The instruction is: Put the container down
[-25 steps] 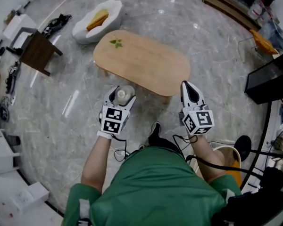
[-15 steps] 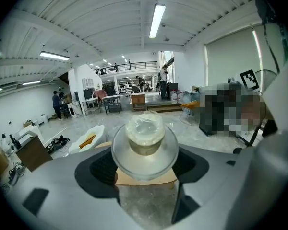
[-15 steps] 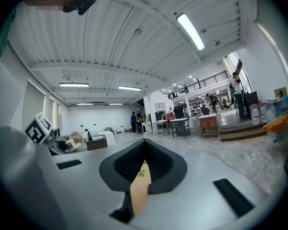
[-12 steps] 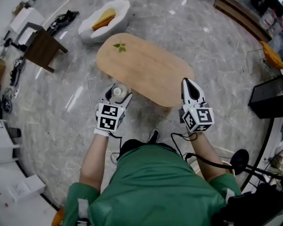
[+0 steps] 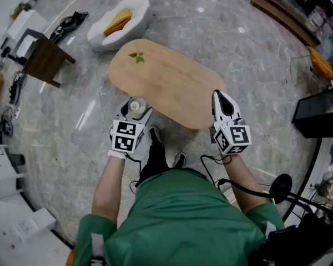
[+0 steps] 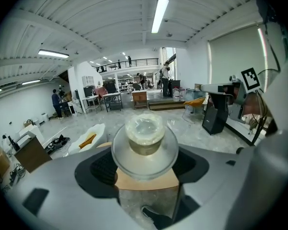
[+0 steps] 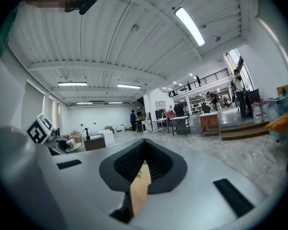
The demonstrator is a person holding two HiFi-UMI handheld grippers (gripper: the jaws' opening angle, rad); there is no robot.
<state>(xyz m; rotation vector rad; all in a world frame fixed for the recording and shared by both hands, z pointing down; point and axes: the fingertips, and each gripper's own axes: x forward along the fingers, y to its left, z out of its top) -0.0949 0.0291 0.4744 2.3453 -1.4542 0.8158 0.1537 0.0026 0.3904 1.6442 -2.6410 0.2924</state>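
Note:
A small clear round container (image 5: 136,106) with a crinkled clear cover sits between the jaws of my left gripper (image 5: 133,111), which is shut on it just off the near left edge of the oval wooden table (image 5: 166,82). In the left gripper view the container (image 6: 144,131) fills the gap between the dark pads of the left gripper (image 6: 146,164), upright, with the table (image 6: 146,180) behind it. My right gripper (image 5: 223,105) hovers at the table's near right edge. Its jaws meet at the tips in the right gripper view (image 7: 144,150), with nothing held.
A green leaf mark (image 5: 136,55) lies at the table's far end. Beyond it stands a white seat with an orange cushion (image 5: 119,21). A dark side table (image 5: 44,60) is at the left, a black box (image 5: 322,112) at the right. The person's shoe (image 5: 154,143) shows below.
The person has stepped forward, and a dark leg and shoe now show between the arms. The left gripper with the container has shifted slightly left. The right gripper holds its place.

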